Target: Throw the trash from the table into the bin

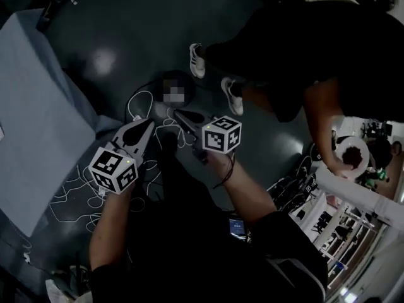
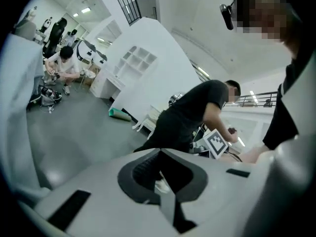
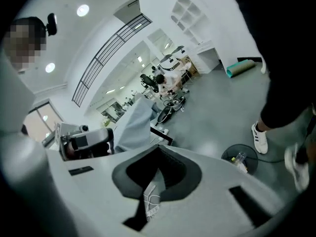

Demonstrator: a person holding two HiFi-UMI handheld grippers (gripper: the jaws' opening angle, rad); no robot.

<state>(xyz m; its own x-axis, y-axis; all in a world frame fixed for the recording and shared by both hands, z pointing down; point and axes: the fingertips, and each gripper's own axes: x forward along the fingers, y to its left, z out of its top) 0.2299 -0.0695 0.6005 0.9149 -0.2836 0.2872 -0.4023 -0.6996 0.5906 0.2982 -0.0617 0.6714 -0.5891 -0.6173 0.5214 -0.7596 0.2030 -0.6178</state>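
Note:
In the head view both grippers are held up over the dark floor. My left gripper (image 1: 149,124) has its jaws together in a point, and nothing shows between them in its own view (image 2: 159,151). Beside it, my right gripper (image 1: 178,113) is also shut and empty (image 3: 159,147). Just beyond their tips stands the round dark bin (image 1: 173,90). The right gripper view shows the bin (image 3: 242,159) with a clear bottle inside. The table under a blue-grey cloth (image 1: 31,106) lies at the left. No trash is visible on it from here.
A person in black (image 1: 297,55) bends over at the right, white sneakers (image 1: 197,60) close to the bin, a hand at a white bowl (image 1: 351,155). White cables (image 1: 76,188) sprawl on the floor by the table. White shelving (image 2: 138,58) stands farther off.

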